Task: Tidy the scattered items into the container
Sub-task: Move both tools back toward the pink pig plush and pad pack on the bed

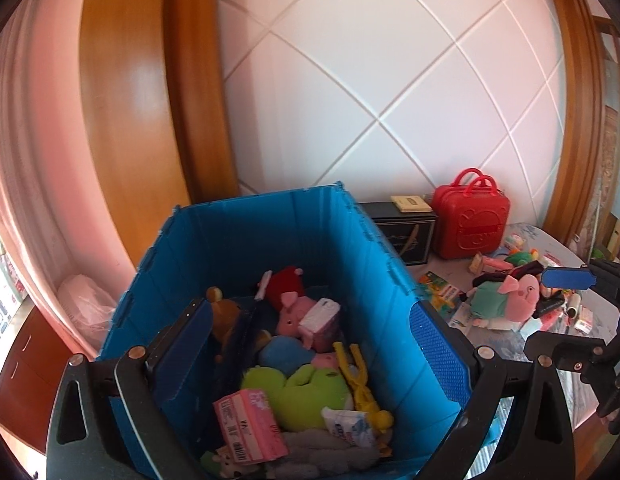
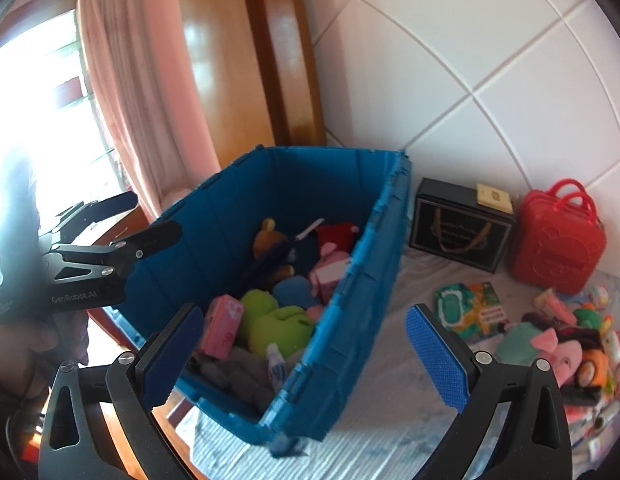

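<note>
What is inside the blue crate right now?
The blue crate holds a green plush, pink pig plush, brown bear, red plush, pink box, yellow clip toy and grey plush. Anything beneath this pile is hidden.

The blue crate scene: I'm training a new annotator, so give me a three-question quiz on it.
1. True or false: the blue crate already holds toys, among them a green plush.
2. Which lies outside the crate, on the bed? A) pink pig plush in a teal outfit B) yellow plastic tongs C) brown bear
3. Fill in: the red case stands by the wall beside a ____ box.

Key: 1 true. 2 A. 3 black.

The jaws of the left gripper and right gripper are open, holding nothing.
</note>
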The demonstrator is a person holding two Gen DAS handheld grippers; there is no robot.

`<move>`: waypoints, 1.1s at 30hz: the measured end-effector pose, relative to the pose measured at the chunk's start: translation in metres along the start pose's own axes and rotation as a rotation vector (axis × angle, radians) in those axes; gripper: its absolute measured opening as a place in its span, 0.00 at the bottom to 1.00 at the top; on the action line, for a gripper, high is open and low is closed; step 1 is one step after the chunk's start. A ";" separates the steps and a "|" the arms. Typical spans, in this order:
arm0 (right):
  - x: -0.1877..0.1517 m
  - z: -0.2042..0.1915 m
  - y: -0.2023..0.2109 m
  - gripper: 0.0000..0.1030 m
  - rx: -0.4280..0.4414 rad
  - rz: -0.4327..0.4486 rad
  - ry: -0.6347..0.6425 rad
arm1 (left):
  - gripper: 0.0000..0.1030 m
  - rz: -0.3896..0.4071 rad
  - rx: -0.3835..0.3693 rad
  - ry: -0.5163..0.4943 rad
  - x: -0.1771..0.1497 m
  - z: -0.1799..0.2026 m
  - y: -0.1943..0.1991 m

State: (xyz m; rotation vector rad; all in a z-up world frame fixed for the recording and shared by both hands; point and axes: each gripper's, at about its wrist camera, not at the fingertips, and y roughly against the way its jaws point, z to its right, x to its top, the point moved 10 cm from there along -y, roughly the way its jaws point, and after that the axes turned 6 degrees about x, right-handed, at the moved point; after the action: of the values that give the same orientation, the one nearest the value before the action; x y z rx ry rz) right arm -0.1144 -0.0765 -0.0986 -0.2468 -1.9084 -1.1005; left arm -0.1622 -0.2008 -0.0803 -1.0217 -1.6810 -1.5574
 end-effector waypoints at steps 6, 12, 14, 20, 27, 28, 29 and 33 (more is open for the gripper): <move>-0.016 0.046 0.035 1.00 -0.068 0.011 -0.054 | 0.97 0.008 -0.086 -0.052 0.013 0.068 -0.001; -0.037 0.100 0.074 1.00 -0.141 0.025 -0.113 | 0.97 0.011 -0.162 -0.116 0.022 0.138 -0.002; -0.048 0.123 0.090 1.00 -0.171 0.028 -0.141 | 0.97 0.005 -0.189 -0.145 0.023 0.165 -0.004; -0.085 0.193 0.129 1.00 -0.254 0.022 -0.240 | 0.97 -0.013 -0.253 -0.236 0.016 0.244 -0.012; -0.137 0.279 0.177 1.00 -0.353 0.019 -0.370 | 0.97 -0.066 -0.307 -0.350 -0.011 0.333 -0.039; -0.144 0.290 0.183 1.00 -0.366 0.018 -0.387 | 0.97 -0.073 -0.310 -0.357 -0.014 0.341 -0.043; -0.153 0.303 0.191 1.00 -0.381 0.018 -0.407 | 0.97 -0.082 -0.315 -0.368 -0.018 0.352 -0.048; -0.177 0.342 0.213 1.00 -0.420 0.016 -0.457 | 0.97 -0.113 -0.333 -0.408 -0.031 0.393 -0.064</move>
State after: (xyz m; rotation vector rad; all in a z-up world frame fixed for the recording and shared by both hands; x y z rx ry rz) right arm -0.0995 0.3559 -0.1800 -0.8046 -2.0351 -1.5267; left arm -0.1779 0.1852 -0.1829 -1.5224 -1.8031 -1.8379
